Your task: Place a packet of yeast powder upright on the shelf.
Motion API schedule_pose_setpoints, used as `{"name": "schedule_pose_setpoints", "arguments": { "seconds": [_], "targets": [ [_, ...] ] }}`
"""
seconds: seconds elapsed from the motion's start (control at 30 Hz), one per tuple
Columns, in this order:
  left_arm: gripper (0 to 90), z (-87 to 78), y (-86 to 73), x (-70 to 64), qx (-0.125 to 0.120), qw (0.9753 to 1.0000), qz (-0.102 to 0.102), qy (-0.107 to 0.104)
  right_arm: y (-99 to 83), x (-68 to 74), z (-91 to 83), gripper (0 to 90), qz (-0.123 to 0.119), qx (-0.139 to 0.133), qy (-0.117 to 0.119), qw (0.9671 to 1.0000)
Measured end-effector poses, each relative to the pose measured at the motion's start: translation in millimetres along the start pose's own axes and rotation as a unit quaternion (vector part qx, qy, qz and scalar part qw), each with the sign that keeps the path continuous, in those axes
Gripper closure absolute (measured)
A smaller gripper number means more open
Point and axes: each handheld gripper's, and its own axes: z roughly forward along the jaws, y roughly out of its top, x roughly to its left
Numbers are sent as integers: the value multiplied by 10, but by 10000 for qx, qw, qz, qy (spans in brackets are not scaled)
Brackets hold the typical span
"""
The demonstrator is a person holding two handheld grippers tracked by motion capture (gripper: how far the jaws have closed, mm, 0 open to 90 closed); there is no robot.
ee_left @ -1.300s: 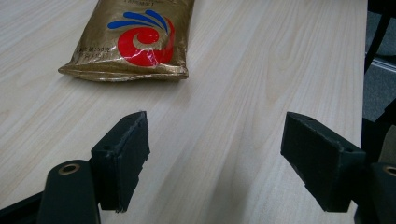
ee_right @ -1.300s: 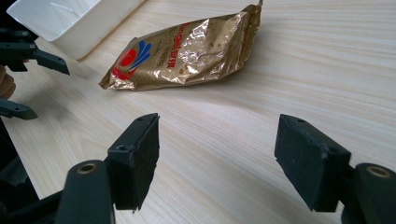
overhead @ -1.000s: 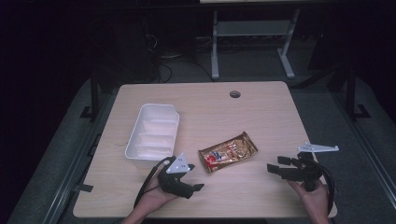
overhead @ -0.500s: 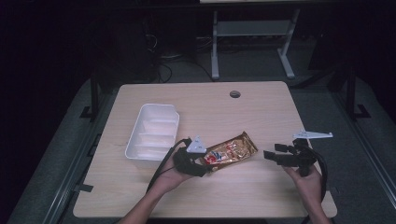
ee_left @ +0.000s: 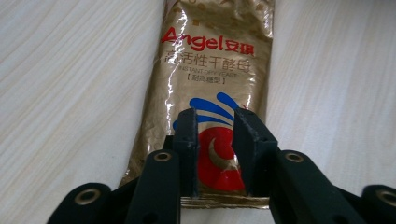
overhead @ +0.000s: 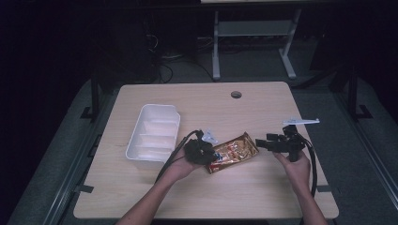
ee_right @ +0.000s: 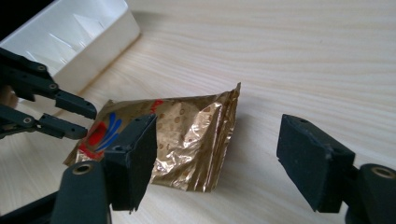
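The gold yeast packet (overhead: 233, 151) lies flat on the desk (overhead: 202, 197), just right of the white tray (overhead: 154, 133). The left tongs (ee_left: 215, 154) hover low over its near end, jaws narrow but with a gap, nothing pinched yet as far as I can tell. The right tongs (ee_right: 224, 158) stand wide, aimed at the packet's crumpled far end and clear of it. So the reach looks made; gripping, lifting and probably moving it into the tray all remain
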Motion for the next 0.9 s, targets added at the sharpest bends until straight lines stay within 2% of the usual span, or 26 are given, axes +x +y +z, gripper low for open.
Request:
{"name": "schedule_pose_setpoints", "arguments": {
  "seconds": [0.2, 0.27, 0.37, 0.5, 0.53, 0.7, 0.77, 0.8, 0.83, 0.9],
  "targets": [
    [719, 94, 21, 22, 210, 9998, -14, -19, 43, -69, 215, 281, 167, 146, 82, 9997],
    [720, 99, 21, 30, 209, 9998, -34, -40, 14, -62, 295, 286, 161, 372, 96, 9991],
    [721, 104, 20, 27, 215, 9998, -29, -22, -8, -53, 333, 297, 171, 432, 150, 9988],
    [723, 109, 23, 11, 237, 9997, -14, 27, -60, -17, 465, 340, 158, 713, 247, 9970],
    [723, 109, 22, 10, 239, 9997, -18, 32, -60, -17, 465, 340, 158, 713, 247, 9970],
    [723, 109, 13, 19, 213, 9998, -26, 4, -81, 23, 520, 466, 78, 850, 273, 9960],
    [712, 114, 11, 18, 192, 9998, -32, -21, -85, 14, 535, 544, 77, 875, 348, 9955],
    [691, 114, 11, 18, 192, 9998, -32, -21, -85, 14, 535, 544, 77, 875, 348, 9955],
    [676, 118, 11, 19, 178, 9998, -48, -56, -89, 10, 547, 616, 58, 915, 322, 9953],
    [647, 120, 21, 19, 195, 9997, -47, -110, -91, -3, 548, 686, 85, 928, 386, 9949]
  ]
}}
